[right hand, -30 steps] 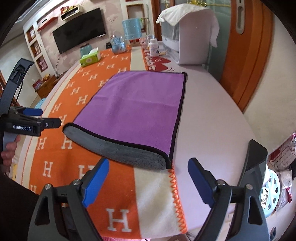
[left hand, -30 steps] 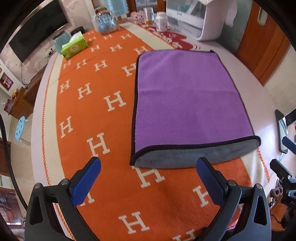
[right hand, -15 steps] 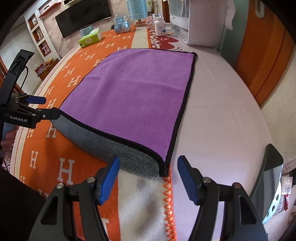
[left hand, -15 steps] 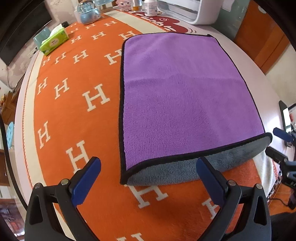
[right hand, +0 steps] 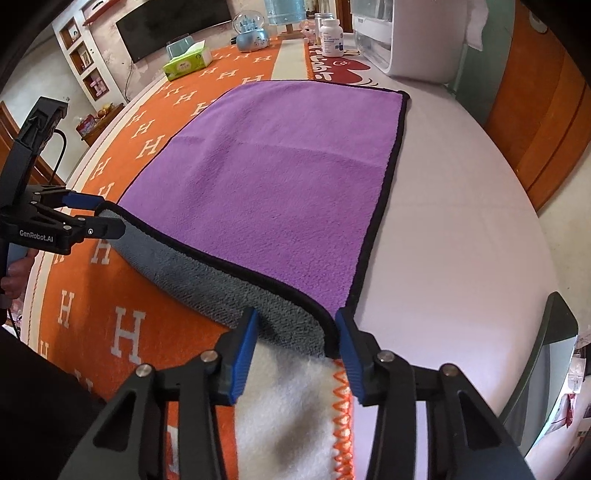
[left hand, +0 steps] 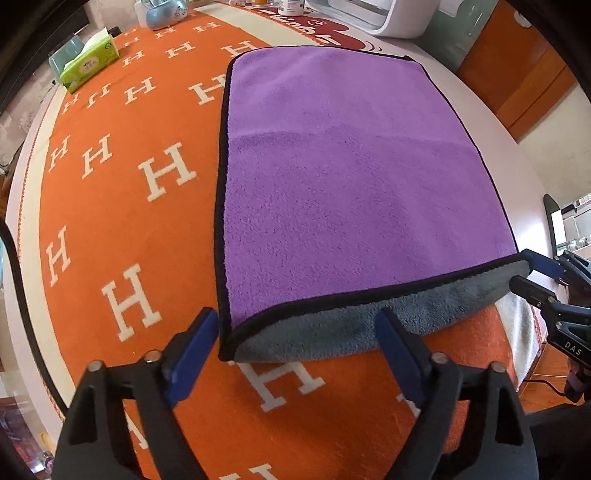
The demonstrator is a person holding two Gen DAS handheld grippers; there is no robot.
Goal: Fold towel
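Both grippers sit at the near edge of the towel (left hand: pixel 354 177), one at each near corner. Left gripper (left hand: pixel 295 354) has its blue pads spread wide, straddling the towel's near left corner, where the grey underside shows below the black hem; neither pad is pressed onto the cloth in its own view. Right gripper (right hand: pixel 295 347) has its pads drawn in closer, one on each side of the near right corner, the right pad touching the black hem and the left pad against the grey pile, though with a gap still between them, so it is not clamped.

Seen from the right wrist view, the left gripper's fingers reach in at the far corner of that same near edge, one above and one below the hem.

Purple side up, the towel lies flat beyond its near edge, which is raised a little and curls to show grey. It rests partly on the orange blanket (left hand: pixel 122 229) patterned with white H letters and partly on the bare pale table (right hand: pixel 458 229).

Farther back stand a green tissue pack (right hand: pixel 186 62), a snow globe (right hand: pixel 253 31), a white pill bottle (right hand: pixel 331 37) and a white appliance (right hand: pixel 410 40) at the table's far end
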